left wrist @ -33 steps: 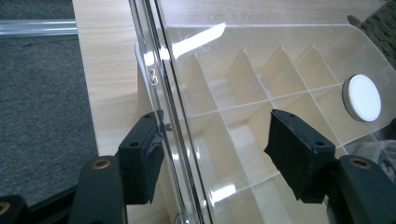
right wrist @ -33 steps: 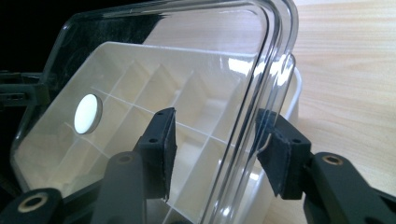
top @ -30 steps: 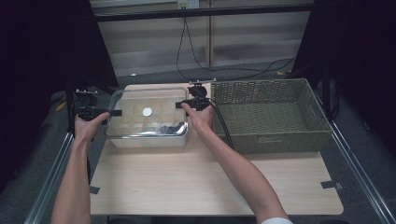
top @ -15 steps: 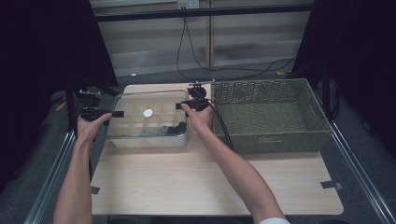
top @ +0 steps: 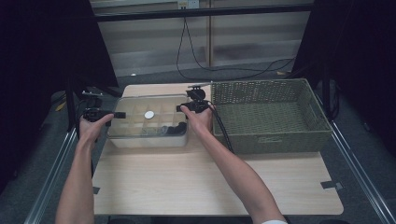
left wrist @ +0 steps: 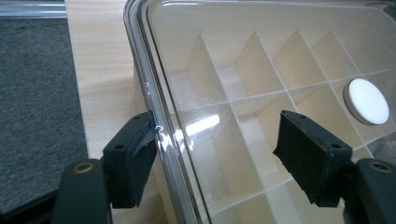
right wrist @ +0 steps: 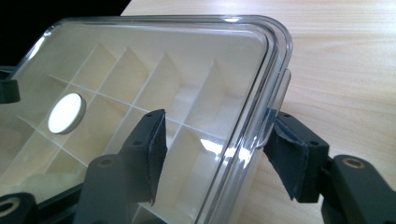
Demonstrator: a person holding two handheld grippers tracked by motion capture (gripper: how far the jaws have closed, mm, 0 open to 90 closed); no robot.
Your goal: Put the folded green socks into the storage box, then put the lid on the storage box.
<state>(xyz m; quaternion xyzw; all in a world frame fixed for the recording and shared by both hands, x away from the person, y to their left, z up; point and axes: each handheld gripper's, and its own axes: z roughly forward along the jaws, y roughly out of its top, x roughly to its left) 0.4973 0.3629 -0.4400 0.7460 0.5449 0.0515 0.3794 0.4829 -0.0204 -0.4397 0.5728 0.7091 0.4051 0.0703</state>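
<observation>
The clear plastic compartment box with a transparent lid sits on the left half of the pale wooden table, its white dividers showing through the lid and a small white round disc at the lid's centre. The left gripper straddles the box's left rim; its jaws have just been opening, one pad brushing the lid edge and the other clear above the lid, so nothing is clamped. The right gripper straddles the right rim the same way, jaws also just opening, one pad at the edge, no squeeze. Just right of the box stands an empty olive-green woven basket.

My judgement: if the hands pull away while a pad still catches the rim, the lid could lift or the box could skid. No writing or brand is legible anywhere.
</observation>
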